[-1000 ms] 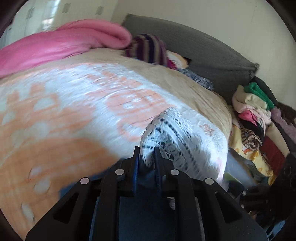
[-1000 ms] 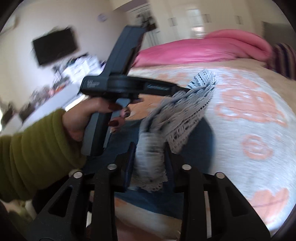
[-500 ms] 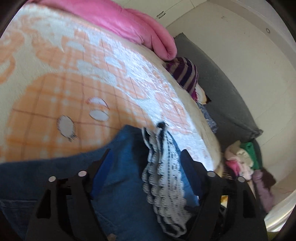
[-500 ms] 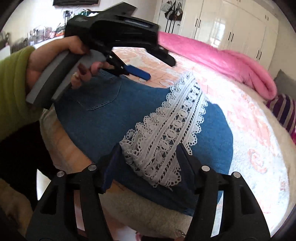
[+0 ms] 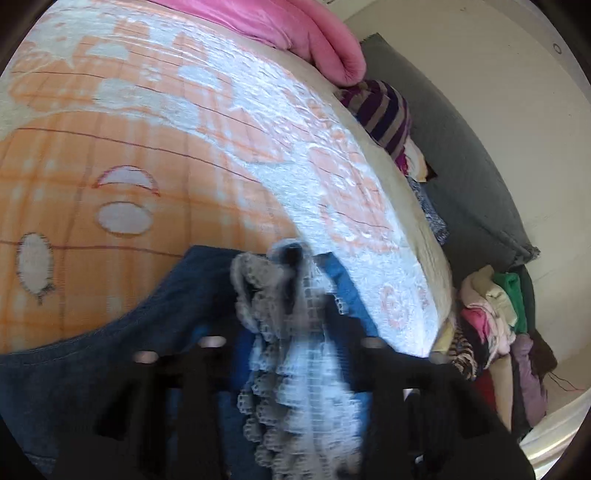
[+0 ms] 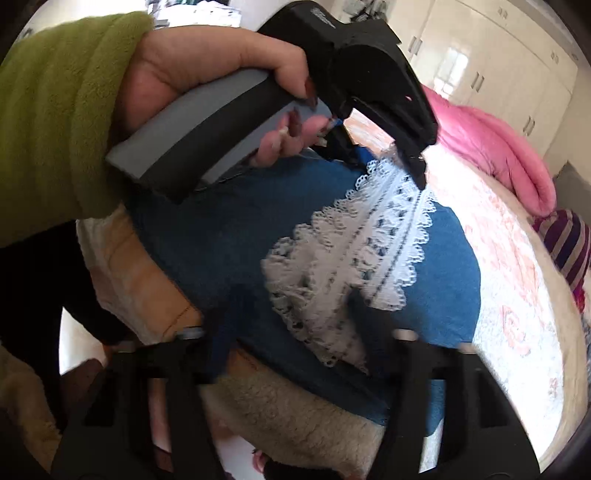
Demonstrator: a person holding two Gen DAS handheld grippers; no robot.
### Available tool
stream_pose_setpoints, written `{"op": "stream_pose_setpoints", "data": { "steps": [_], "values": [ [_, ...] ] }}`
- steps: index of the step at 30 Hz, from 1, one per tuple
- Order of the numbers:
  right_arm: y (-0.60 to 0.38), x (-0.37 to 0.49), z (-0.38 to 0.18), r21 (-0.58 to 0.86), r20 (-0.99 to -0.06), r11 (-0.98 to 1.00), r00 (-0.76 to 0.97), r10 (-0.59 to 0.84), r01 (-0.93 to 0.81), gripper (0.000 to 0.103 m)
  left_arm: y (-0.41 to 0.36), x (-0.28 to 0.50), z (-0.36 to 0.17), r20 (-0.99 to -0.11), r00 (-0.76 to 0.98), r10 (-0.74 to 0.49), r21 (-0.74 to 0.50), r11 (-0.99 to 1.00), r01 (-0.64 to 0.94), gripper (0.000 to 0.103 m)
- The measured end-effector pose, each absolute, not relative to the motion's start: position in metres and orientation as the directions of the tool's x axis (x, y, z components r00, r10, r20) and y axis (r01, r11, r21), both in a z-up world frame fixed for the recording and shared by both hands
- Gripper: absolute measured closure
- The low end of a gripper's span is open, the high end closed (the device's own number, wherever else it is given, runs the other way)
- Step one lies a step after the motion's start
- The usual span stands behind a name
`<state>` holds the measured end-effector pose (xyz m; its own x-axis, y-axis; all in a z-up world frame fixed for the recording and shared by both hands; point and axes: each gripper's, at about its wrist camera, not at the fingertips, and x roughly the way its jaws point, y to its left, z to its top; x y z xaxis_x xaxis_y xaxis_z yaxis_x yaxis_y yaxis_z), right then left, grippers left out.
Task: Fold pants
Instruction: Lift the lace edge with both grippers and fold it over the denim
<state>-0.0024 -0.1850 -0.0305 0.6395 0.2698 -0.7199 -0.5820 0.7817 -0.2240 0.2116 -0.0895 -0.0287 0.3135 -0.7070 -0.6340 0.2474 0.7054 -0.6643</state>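
From your left wrist view, the denim pants (image 5: 192,295) now lie on the orange-and-white bedspread (image 5: 155,155); a second ago the white lace hem (image 5: 295,332) hung bunched in the air, clamped in your left gripper (image 5: 295,354). Half a second back those jaws stood wide with the lace loose between them, and now they are closing again. The lace runs between the fingers, but the blur hides whether the pads bite on it, so I cannot tell you it is gripped. Beyond the bed's edge sit a pink duvet (image 5: 295,33), a striped cushion (image 5: 384,114), a grey headboard (image 5: 465,177) and a pile of clothes (image 5: 491,317), all well clear of the pants.

From your right wrist view, the lace hem has come down flat across the blue denim (image 6: 221,236), where it was lifted a second ago. Your right gripper (image 6: 291,314) is closing too, with the near end of the lace between its blurred fingers; I cannot tell whether it pinches. Your left hand (image 6: 207,74), in a green sleeve (image 6: 55,110), holds its tool over the far end of the lace. One fold looks laid, and both tools seem to be re-gripping for the next. Mind the bed's edge, just beside the denim.
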Motion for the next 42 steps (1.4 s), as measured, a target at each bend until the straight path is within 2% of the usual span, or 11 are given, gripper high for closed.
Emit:
{"op": "stream_pose_setpoints", "data": {
  "steps": [2, 3, 9, 13, 18, 22, 27, 29, 34, 38, 42],
  "values": [
    [-0.201, 0.008, -0.025, -0.131, -0.722, 0.815, 0.618, 0.312, -0.564, 0.086, -0.093, 0.211, -0.025, -0.637, 0.317, -0.703, -0.651, 0.71, 0.268, 0.085],
    [-0.21, 0.01, -0.021, -0.066, -0.716, 0.827, 0.604, 0.35, -0.558, 0.088, -0.094, 0.21, -0.022, -0.633, 0.321, -0.705, -0.649, 0.709, 0.277, 0.085],
    [-0.242, 0.014, -0.001, 0.22, -0.605, 0.783, 0.548, 0.578, -0.582, 0.091, -0.074, 0.193, 0.009, -0.578, 0.37, -0.727, -0.652, 0.684, 0.327, 0.085],
    [-0.225, 0.005, 0.005, 0.173, -0.584, 0.731, 0.529, 0.616, -0.66, 0.091, -0.048, 0.18, 0.015, -0.584, 0.392, -0.711, -0.632, 0.701, 0.331, 0.085],
    [-0.197, 0.005, -0.007, 0.09, -0.667, 0.705, 0.483, 0.567, -0.704, 0.09, -0.025, 0.177, -0.015, -0.63, 0.386, -0.674, -0.626, 0.735, 0.261, 0.085],
    [-0.189, 0.009, -0.014, 0.093, -0.694, 0.69, 0.45, 0.562, -0.718, 0.083, -0.016, 0.18, -0.038, -0.637, 0.386, -0.667, -0.645, 0.736, 0.207, 0.083],
    [-0.189, 0.013, -0.009, 0.161, -0.667, 0.69, 0.437, 0.603, -0.706, 0.083, -0.017, 0.184, -0.031, -0.626, 0.416, -0.659, -0.637, 0.74, 0.215, 0.083],
    [-0.183, 0.01, -0.016, 0.145, -0.671, 0.69, 0.442, 0.595, -0.709, 0.083, -0.018, 0.185, -0.028, -0.63, 0.423, -0.652, -0.628, 0.747, 0.218, 0.083],
    [-0.181, 0.002, -0.028, 0.14, -0.685, 0.657, 0.407, 0.604, -0.741, 0.066, -0.016, 0.18, -0.036, -0.661, 0.424, -0.618, -0.592, 0.778, 0.211, 0.08],
    [-0.202, 0.001, -0.021, 0.191, -0.656, 0.657, 0.403, 0.638, -0.729, 0.056, -0.01, 0.166, -0.026, -0.656, 0.463, -0.596, -0.559, 0.796, 0.232, 0.063],
    [-0.23, 0.002, -0.005, 0.187, -0.599, 0.721, 0.504, 0.622, -0.667, 0.053, 0.0, 0.148, -0.005, -0.647, 0.531, -0.548, -0.501, 0.83, 0.245, 0.062]
  ]
}}
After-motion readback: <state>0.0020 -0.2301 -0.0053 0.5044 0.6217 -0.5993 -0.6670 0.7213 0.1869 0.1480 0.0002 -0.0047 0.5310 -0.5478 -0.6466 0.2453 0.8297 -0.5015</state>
